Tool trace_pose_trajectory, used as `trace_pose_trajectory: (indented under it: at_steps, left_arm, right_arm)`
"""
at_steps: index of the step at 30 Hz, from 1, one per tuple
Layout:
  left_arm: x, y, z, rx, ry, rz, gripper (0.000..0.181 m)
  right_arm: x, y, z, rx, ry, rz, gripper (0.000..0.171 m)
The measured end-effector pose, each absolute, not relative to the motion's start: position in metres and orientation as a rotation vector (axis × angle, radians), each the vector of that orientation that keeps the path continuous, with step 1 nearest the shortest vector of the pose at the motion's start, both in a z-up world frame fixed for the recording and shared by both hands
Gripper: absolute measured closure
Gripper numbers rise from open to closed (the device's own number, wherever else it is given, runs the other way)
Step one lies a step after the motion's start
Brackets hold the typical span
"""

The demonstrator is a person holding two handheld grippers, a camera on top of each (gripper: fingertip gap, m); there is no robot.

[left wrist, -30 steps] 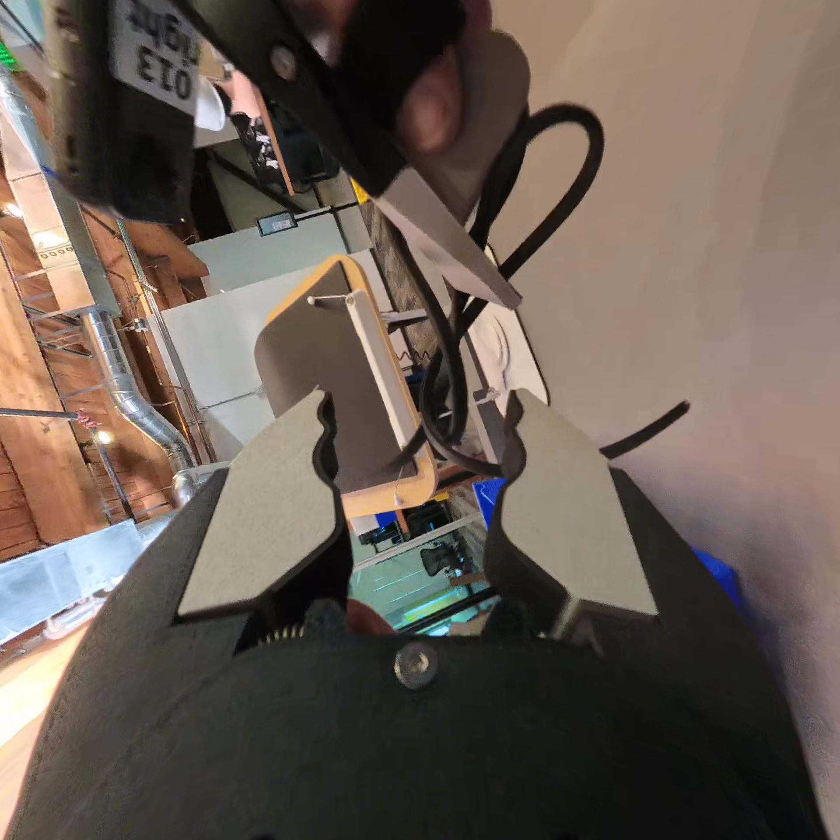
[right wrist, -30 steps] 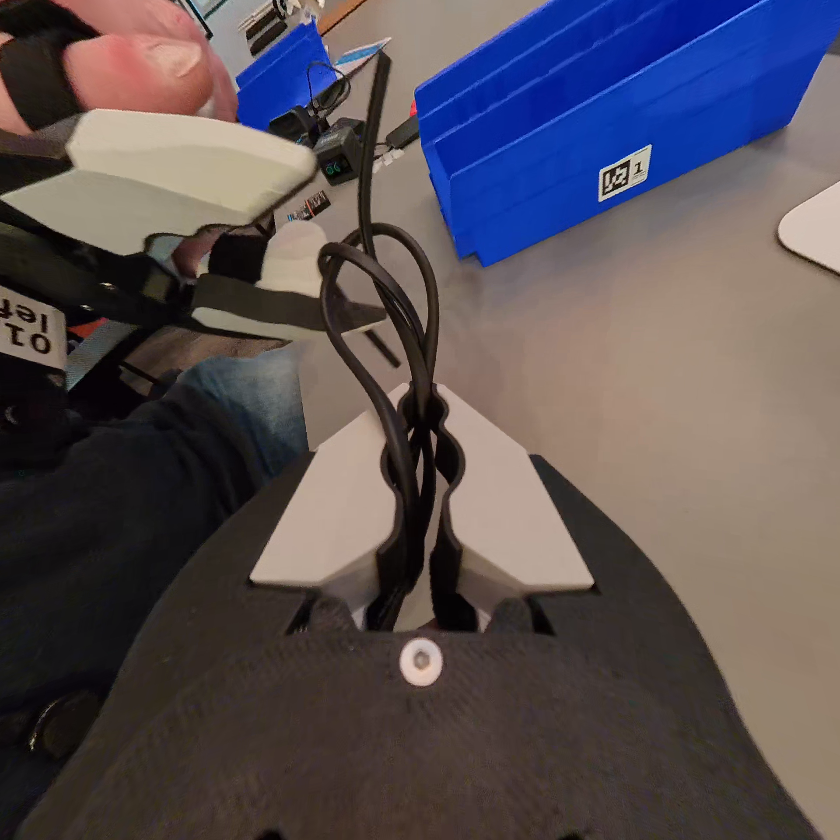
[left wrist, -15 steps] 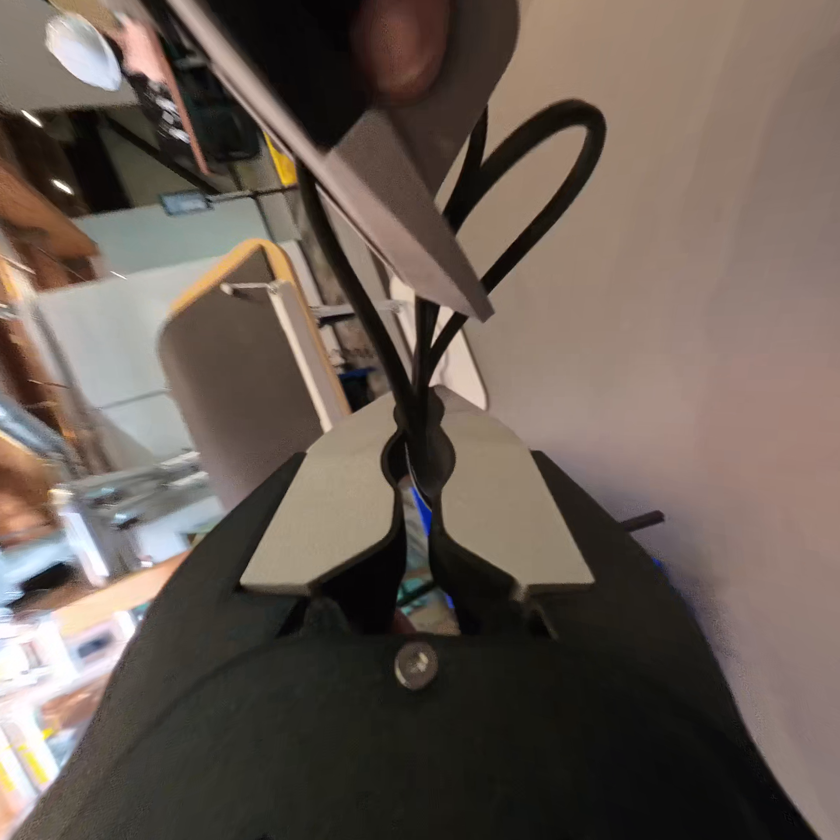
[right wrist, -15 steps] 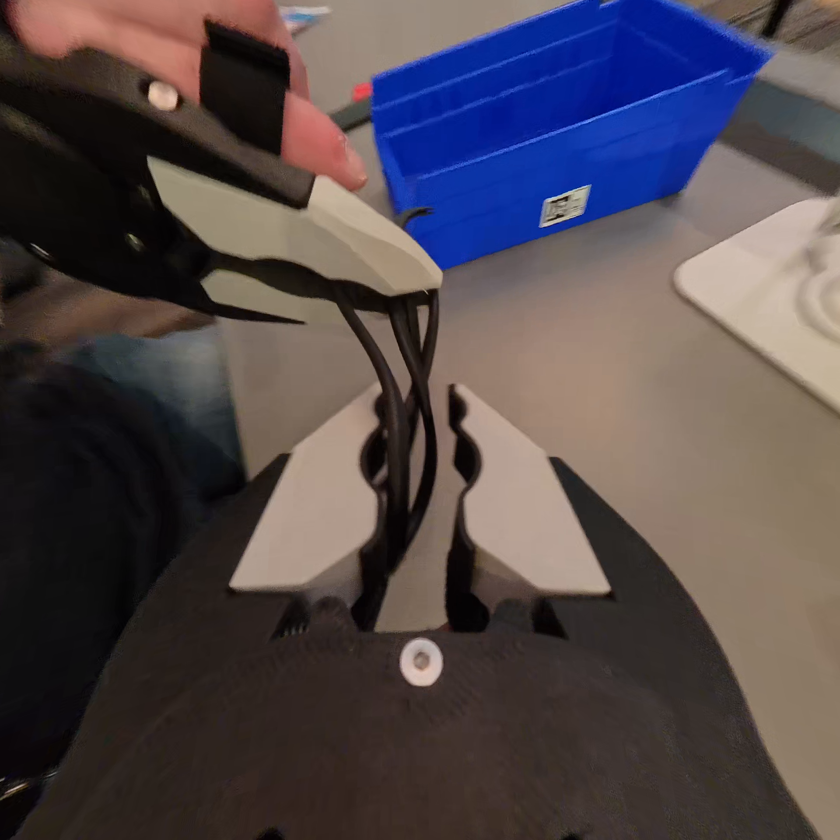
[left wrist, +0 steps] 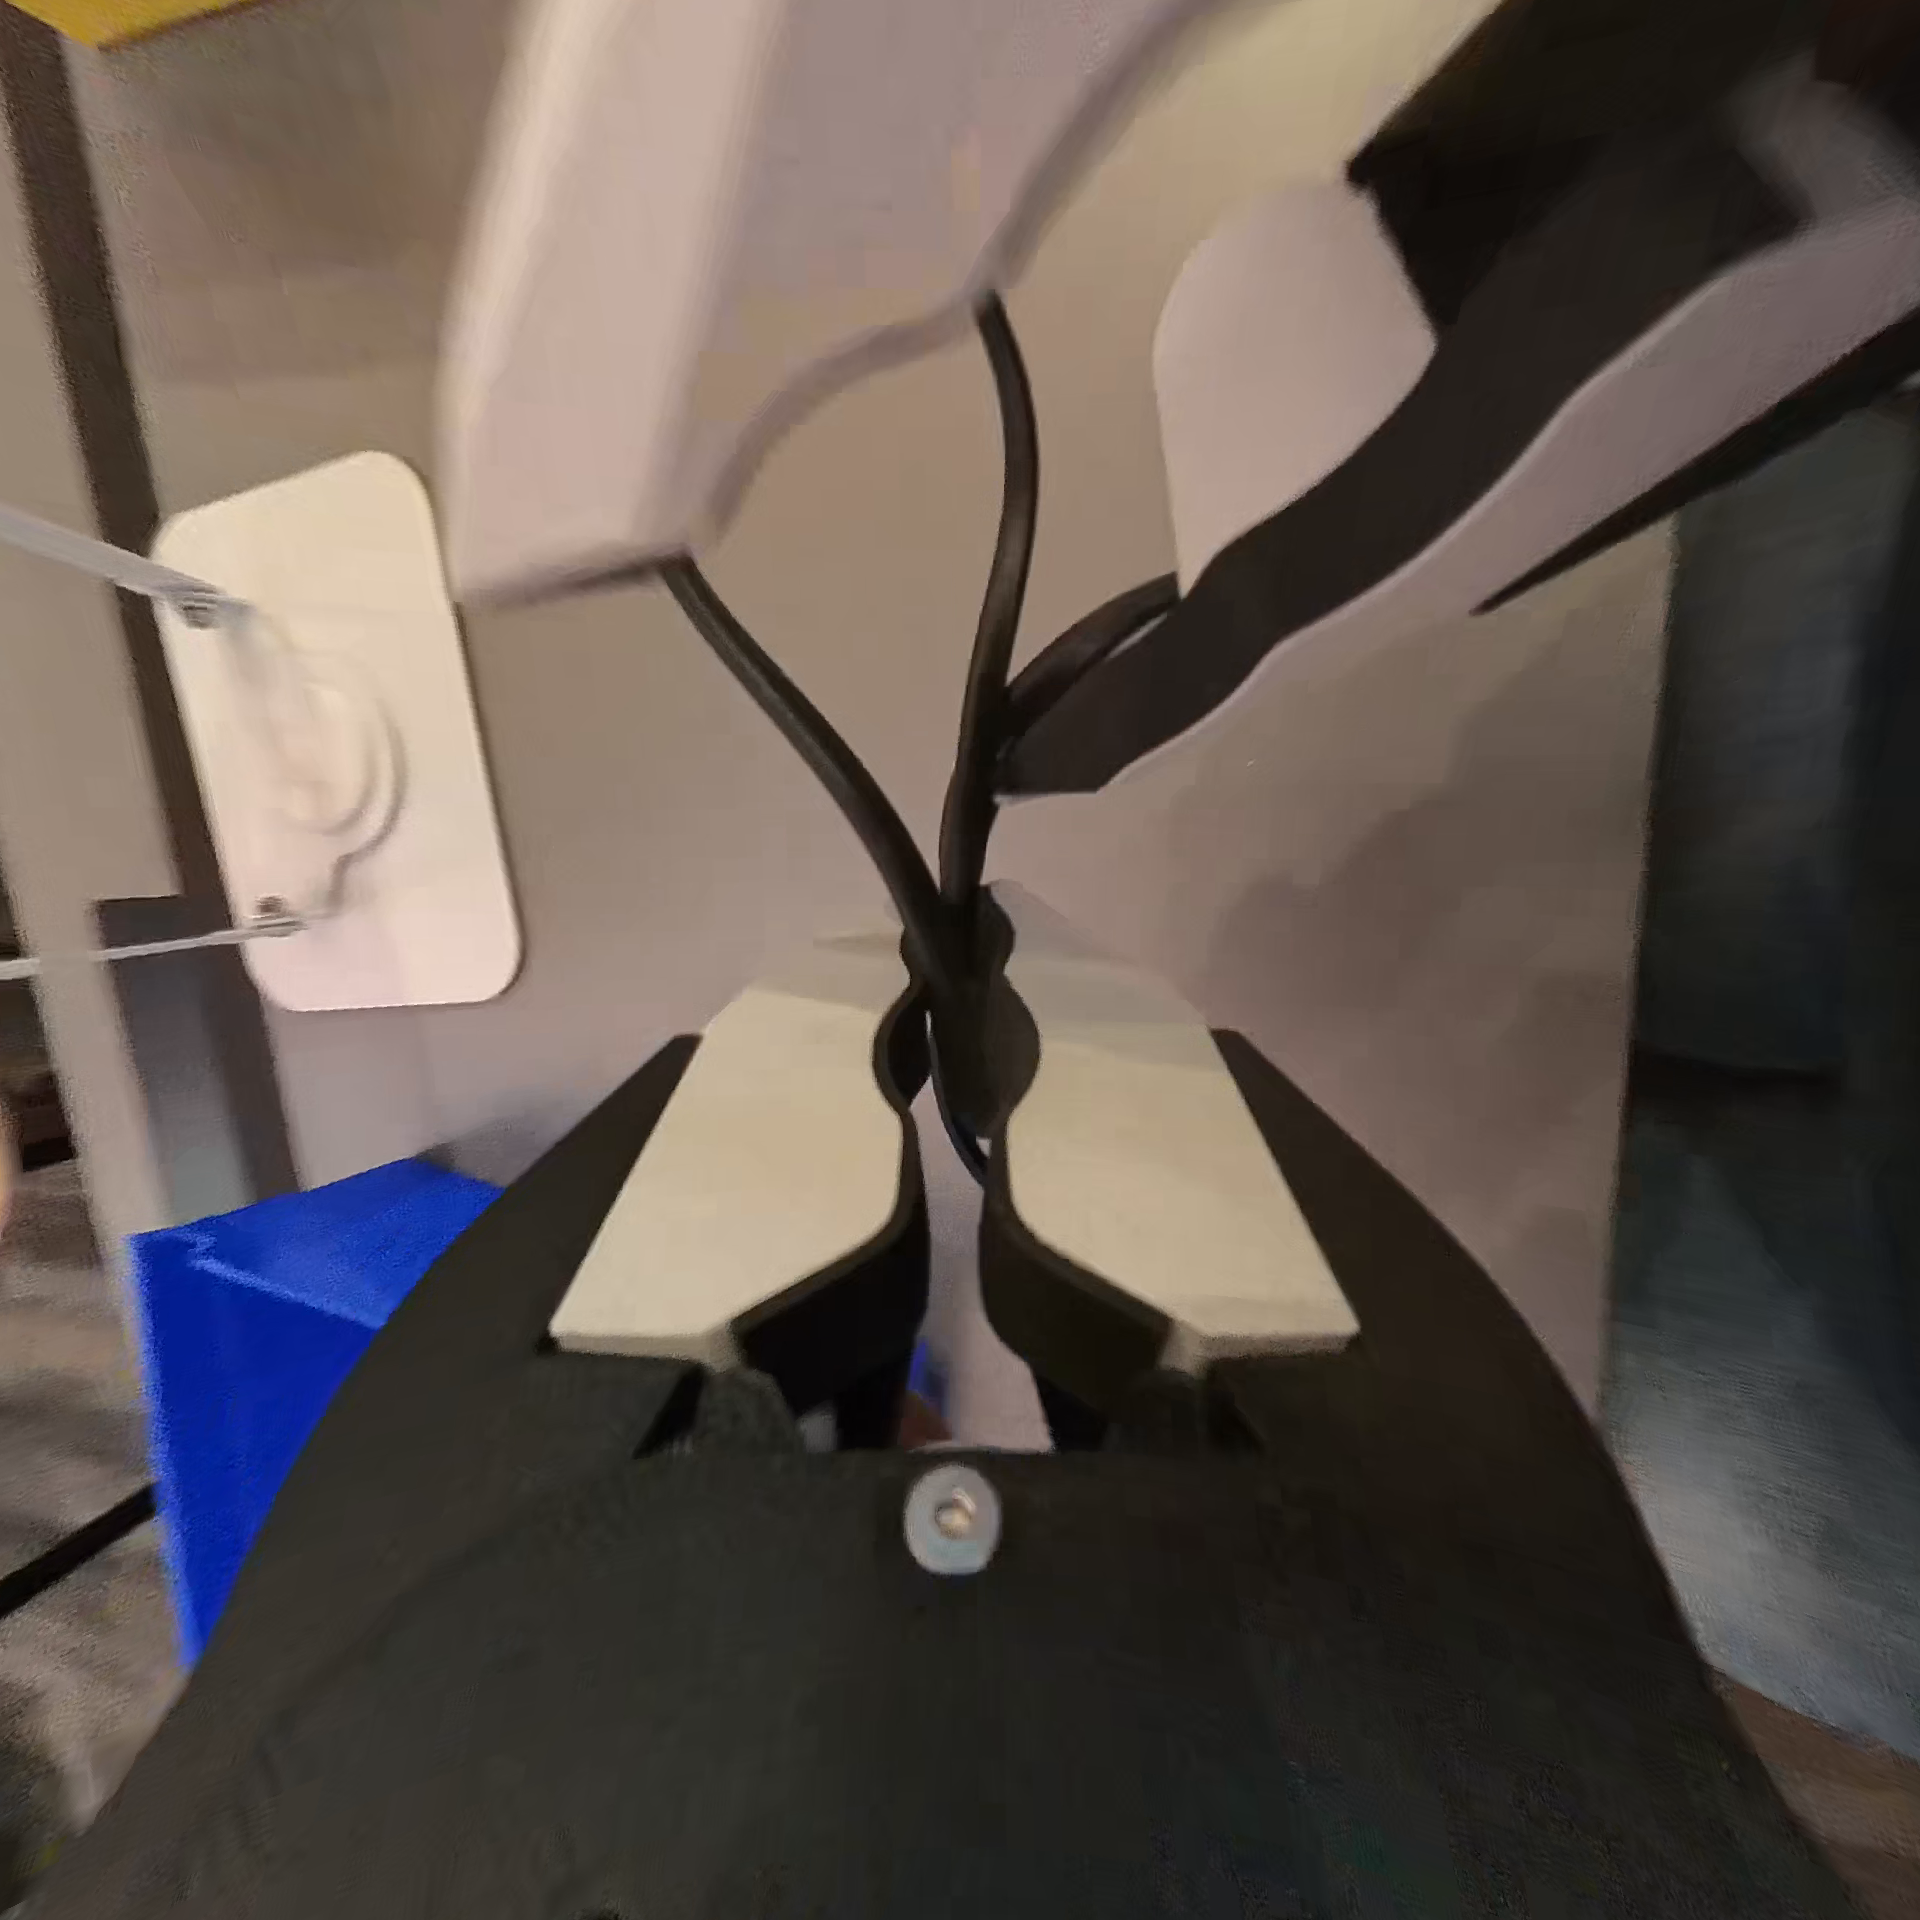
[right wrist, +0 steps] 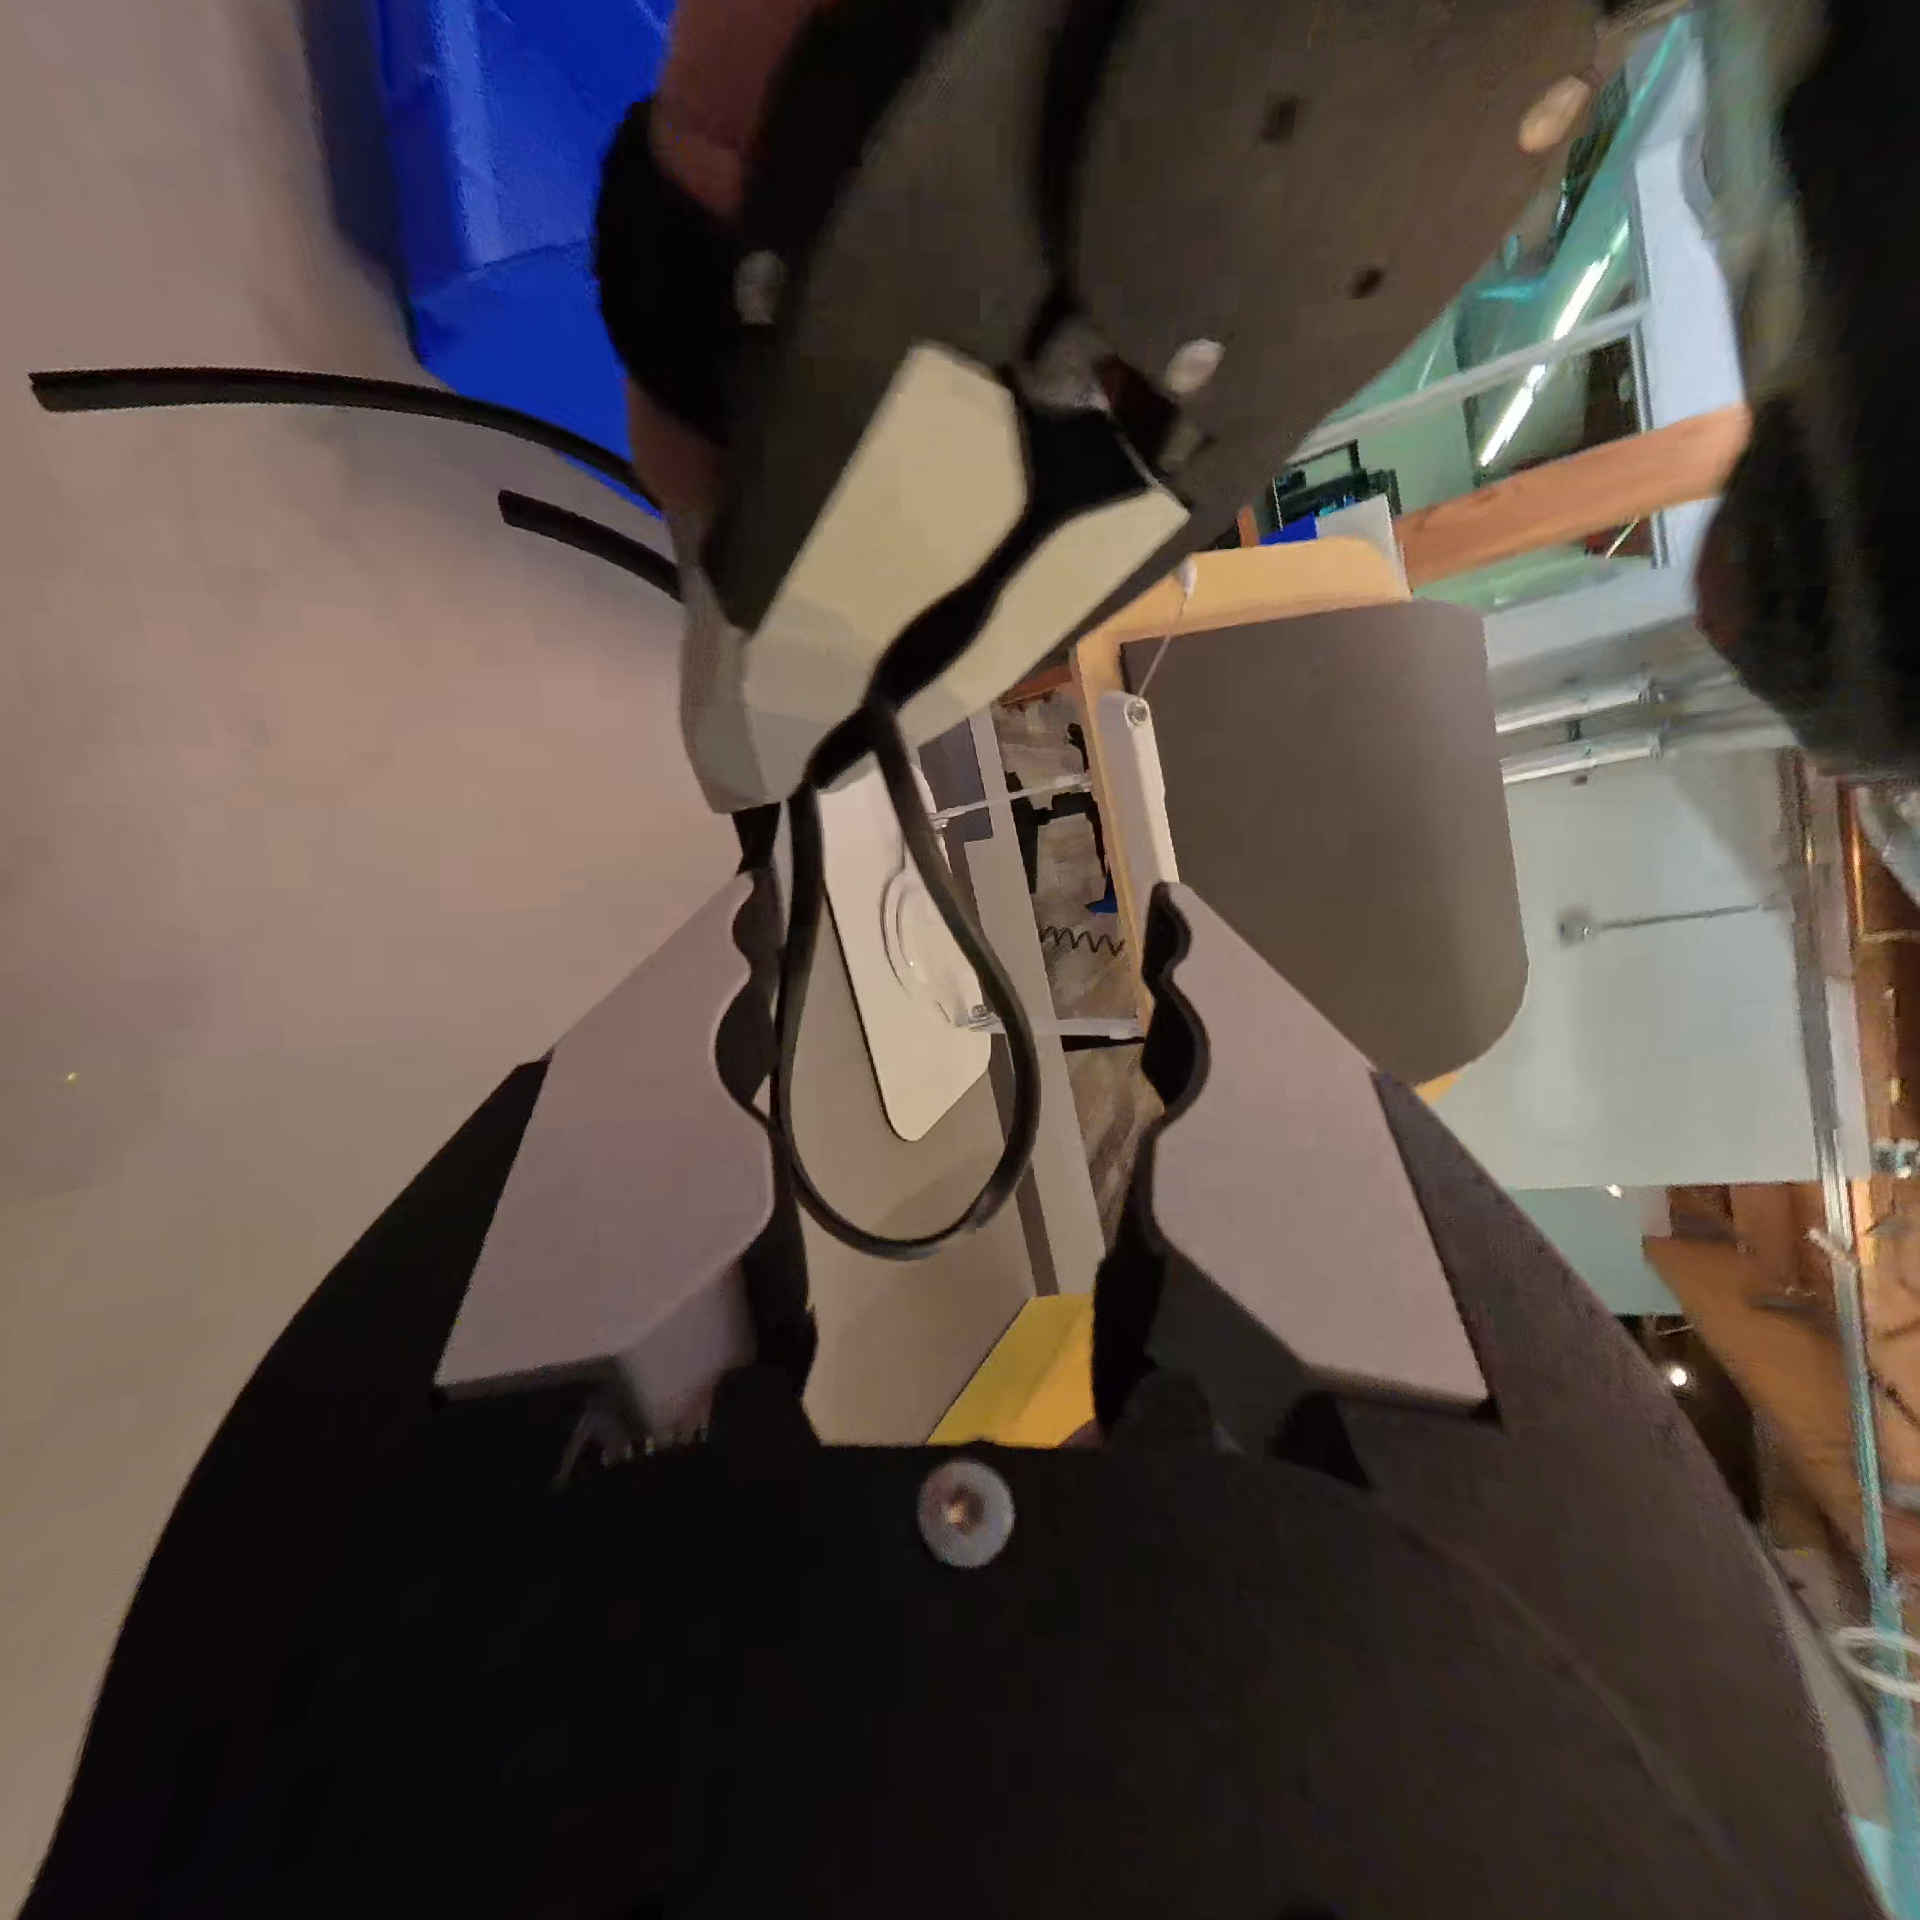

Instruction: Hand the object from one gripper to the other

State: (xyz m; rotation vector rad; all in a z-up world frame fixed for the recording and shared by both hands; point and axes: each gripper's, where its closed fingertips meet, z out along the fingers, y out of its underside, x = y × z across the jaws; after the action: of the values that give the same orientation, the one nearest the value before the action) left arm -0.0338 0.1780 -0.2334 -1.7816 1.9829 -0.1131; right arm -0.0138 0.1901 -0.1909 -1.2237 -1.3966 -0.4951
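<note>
**Cable pinched in left gripper, right gripper open**

Left wrist view: closed the left gripper on the black cable, with strands pinched in the notches near the tips and only a thin slit left farther back. Fanned up from that pinch in three strands toward the right gripper, seen blurred above with its pale fingers spread. Beyond, on the left, showed a blue bin low down and a white pad higher up on the grey table.

Right wrist view: held the right gripper wide open, with nothing gripped. Hung a loop of the cable down into the gap between its fingers, close along one finger and well clear of the other; could not tell whether touching. Traced the loop up to the left gripper just above, shut on the cable, with part of a hand behind it. Farther off, saw two black strands stretched over the table beside the bin, the pad behind the loop, and a dark panel with a tan rim in the background
</note>
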Motion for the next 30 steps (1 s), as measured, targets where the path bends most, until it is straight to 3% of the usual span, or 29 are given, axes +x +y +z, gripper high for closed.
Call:
trace_pose_trajectory:
  at_steps: [8, 12, 16, 22, 26, 30]
  left_arm:
    - [-0.033, 0.170, -0.232, -1.950, 1.922, -0.448, 0.177]
    - [-0.033, 0.169, -0.237, -1.989, 1.929, -0.486, 0.177]
    - [-0.034, 0.170, -0.236, -1.973, 1.953, -0.419, 0.177]
    - [-0.029, 0.161, -0.237, -1.993, 1.971, -0.474, 0.177]
    - [-0.030, 0.160, -0.234, -2.010, 1.960, -0.536, 0.177]
    - [-0.028, 0.158, -0.232, -1.984, 1.967, -0.553, 0.176]
  right_arm:
    - [-0.024, 0.180, -0.206, -1.168, -1.512, -0.524, 0.123]
    - [-0.025, 0.181, -0.213, -1.201, -1.581, -0.532, 0.120]
    - [-0.024, 0.180, -0.228, -1.292, -1.674, -0.487, 0.099]
    - [-0.025, 0.187, -0.230, -1.262, -1.646, -0.587, 0.125]
    - [-0.023, 0.186, -0.232, -1.225, -1.645, -0.590, 0.164]
    - [-0.022, 0.185, -0.230, -1.220, -1.636, -0.574, 0.166]
